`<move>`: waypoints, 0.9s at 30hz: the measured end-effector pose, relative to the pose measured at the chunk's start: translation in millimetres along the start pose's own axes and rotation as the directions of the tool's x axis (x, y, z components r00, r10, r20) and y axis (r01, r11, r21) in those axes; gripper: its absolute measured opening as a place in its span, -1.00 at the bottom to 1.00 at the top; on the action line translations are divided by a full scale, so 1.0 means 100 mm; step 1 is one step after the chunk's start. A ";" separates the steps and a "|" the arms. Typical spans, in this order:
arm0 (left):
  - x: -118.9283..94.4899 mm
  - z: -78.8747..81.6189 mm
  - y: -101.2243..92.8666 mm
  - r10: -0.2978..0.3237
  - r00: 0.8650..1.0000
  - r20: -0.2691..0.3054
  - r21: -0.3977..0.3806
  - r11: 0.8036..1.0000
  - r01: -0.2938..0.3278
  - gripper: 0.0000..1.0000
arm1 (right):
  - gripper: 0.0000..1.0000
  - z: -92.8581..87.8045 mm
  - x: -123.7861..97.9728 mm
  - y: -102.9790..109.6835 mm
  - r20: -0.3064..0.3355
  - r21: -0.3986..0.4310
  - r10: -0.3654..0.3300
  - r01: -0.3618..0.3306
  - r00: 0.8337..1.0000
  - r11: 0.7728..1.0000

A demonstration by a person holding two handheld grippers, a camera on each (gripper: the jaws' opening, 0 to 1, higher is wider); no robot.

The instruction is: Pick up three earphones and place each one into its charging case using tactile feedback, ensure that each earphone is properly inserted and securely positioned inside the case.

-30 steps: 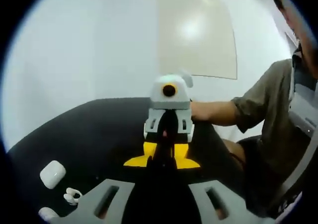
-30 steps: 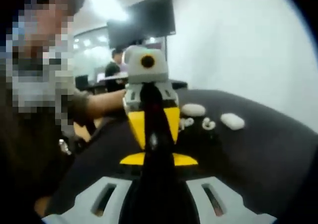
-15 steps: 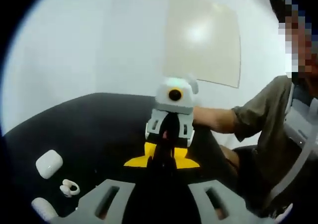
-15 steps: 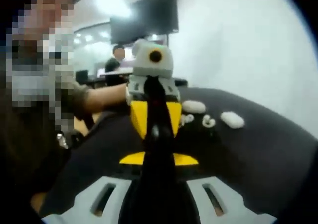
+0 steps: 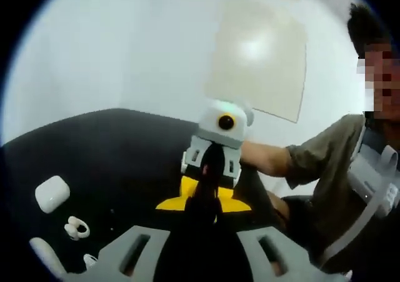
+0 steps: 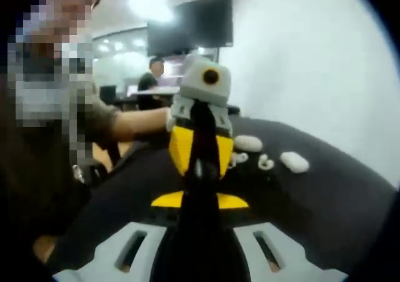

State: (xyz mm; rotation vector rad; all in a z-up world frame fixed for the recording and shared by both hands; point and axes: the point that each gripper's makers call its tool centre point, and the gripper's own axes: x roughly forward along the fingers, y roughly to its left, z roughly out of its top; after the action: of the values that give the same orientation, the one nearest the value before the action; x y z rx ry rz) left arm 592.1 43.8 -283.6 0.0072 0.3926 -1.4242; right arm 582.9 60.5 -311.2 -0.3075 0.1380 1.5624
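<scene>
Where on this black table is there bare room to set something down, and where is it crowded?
Bare black table lies between the white cases and the wall. Crowded: closed case, loose earphone and a second case sit close together. The two grippers meet mid-table.

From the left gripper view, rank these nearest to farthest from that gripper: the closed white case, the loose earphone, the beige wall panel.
1. Loose earphone, low left on the black table.
2. Closed white case, just beyond it, left.
3. Beige wall panel, on the far wall.
</scene>
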 end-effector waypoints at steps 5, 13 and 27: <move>0.00 0.01 0.00 0.010 1.000 0.011 0.021 1.000 -0.010 -0.72 | -0.63 0.00 -0.01 -0.01 -0.002 -0.008 -0.006 0.006 1.000 1.000; -0.13 0.17 0.19 0.113 0.989 0.092 0.089 0.989 -0.121 -0.82 | -0.63 0.01 -0.02 0.02 0.008 0.035 0.017 -0.018 1.000 0.999; -0.99 0.37 0.71 0.365 0.906 0.213 -0.053 0.930 -0.362 -0.93 | -0.63 0.01 -0.03 -0.01 0.012 0.064 0.016 -0.016 1.000 0.998</move>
State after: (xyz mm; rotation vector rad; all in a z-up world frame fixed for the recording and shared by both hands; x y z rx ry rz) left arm 660.3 140.7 -238.4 -0.0828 0.2024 -1.0384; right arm 583.6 57.6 -309.4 -0.2469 0.1818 1.5721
